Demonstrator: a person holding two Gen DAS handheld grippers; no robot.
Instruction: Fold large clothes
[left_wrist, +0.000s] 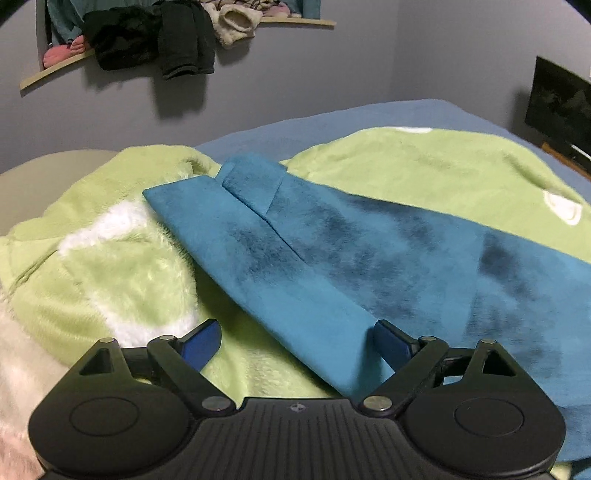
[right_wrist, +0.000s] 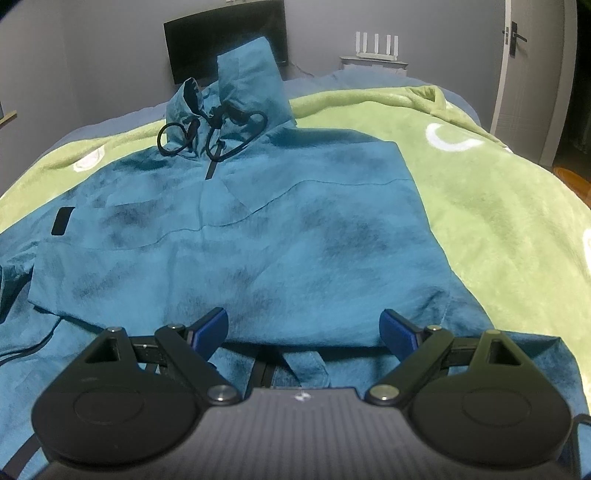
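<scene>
A teal hooded jacket (right_wrist: 280, 236) lies spread on a green fleece blanket (right_wrist: 509, 229), its hood and black drawcord (right_wrist: 214, 136) at the far end. My right gripper (right_wrist: 304, 326) hovers open over the jacket's near hem, nothing between its blue pads. In the left wrist view a long teal part of the jacket (left_wrist: 332, 258), a sleeve by its look, runs diagonally with its cuff (left_wrist: 251, 184) far left. My left gripper (left_wrist: 295, 341) stands open over the sleeve's near edge; the edge lies between the fingers, and the pads do not press on it.
The green blanket (left_wrist: 110, 280) with white patches is bunched at the left, over a blue bedsheet (left_wrist: 332, 118). A wall shelf (left_wrist: 177, 37) holds dark and pale clothes. A dark screen (right_wrist: 225, 40) stands behind the bed; a door (right_wrist: 532, 66) is at right.
</scene>
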